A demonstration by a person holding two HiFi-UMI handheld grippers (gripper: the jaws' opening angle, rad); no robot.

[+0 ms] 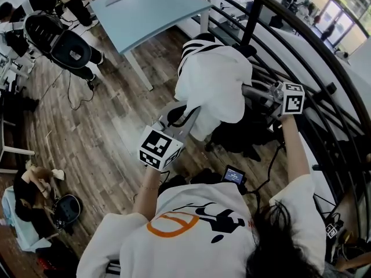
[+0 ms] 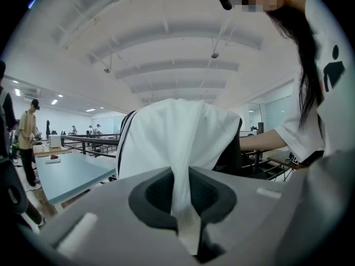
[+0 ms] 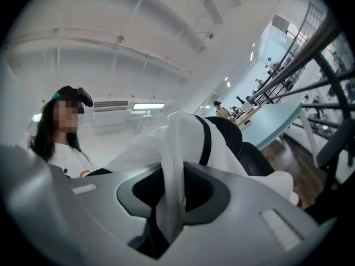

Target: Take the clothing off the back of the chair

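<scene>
A white garment with black stripes [image 1: 211,86] hangs over the back of a black chair [image 1: 243,133]. My left gripper [image 1: 186,117] grips the garment's near lower edge; in the left gripper view a fold of the white cloth [image 2: 177,143] runs down between the shut jaws of the left gripper [image 2: 186,226]. My right gripper [image 1: 250,91] is at the garment's right side. In the right gripper view the garment [image 3: 183,143] is pinched between the jaws of the right gripper [image 3: 166,220], with the chair back [image 3: 227,134] behind it.
A black railing [image 1: 324,68] curves close along the chair's right side. A light blue table [image 1: 151,10] stands beyond the chair. Another black office chair [image 1: 64,45] is at the far left. A dark bag [image 1: 66,210] lies on the wooden floor at left.
</scene>
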